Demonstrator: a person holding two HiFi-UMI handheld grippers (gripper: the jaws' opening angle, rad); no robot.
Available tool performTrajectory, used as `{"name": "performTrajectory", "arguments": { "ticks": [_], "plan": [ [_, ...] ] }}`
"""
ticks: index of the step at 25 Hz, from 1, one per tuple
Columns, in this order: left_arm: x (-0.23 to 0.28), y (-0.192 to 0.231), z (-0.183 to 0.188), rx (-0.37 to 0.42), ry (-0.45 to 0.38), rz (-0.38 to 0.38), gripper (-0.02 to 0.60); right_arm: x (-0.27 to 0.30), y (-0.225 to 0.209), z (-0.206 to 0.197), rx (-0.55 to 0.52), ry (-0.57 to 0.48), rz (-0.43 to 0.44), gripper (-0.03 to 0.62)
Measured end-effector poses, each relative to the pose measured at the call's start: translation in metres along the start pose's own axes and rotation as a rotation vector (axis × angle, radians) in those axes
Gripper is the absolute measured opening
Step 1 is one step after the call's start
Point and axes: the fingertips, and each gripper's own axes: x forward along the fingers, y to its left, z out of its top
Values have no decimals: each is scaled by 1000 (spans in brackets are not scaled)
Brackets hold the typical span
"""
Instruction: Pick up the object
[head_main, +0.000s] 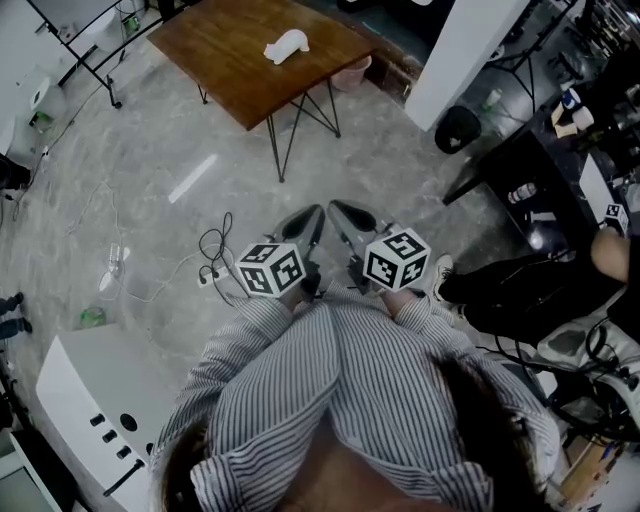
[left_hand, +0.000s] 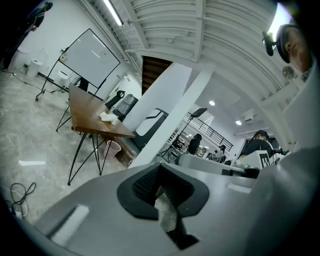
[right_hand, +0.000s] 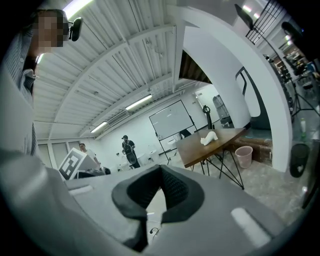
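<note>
Step in hand: approach, grasp not yet started. The white object (head_main: 285, 45) (its exact kind is unclear) lies on the wooden table (head_main: 215, 60), well apart from the person. Left tool (head_main: 312, 212) and right tool (head_main: 338, 207) are both clenched on nothing, held side by side at the chest. Next move, in my judgement — close the distance, then open one tool over the object.

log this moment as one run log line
task: not started | left hand-held gripper: shut, empty | right hand-held gripper: shut, empty | white object: on wooden table, untouched
</note>
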Motion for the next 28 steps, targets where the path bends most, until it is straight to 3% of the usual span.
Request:
{"name": "performTrajectory", "arguments": {
  "ticks": [5, 9, 17, 28],
  "plan": [
    [7, -4, -9, -4, -11, 7, 0, -6, -9, 0, 24, -8, 28, 2],
    [17, 4, -21, -54, 1, 26, 0, -5, -24, -7, 50, 15, 23, 2],
    [51, 29, -1, -61, -2, 11, 0, 21, -59, 2, 68, 25, 7, 2],
    [151, 125, 93, -66, 0, -23, 0, 152, -151, 58, 96, 13, -42, 2]
  ]
}}
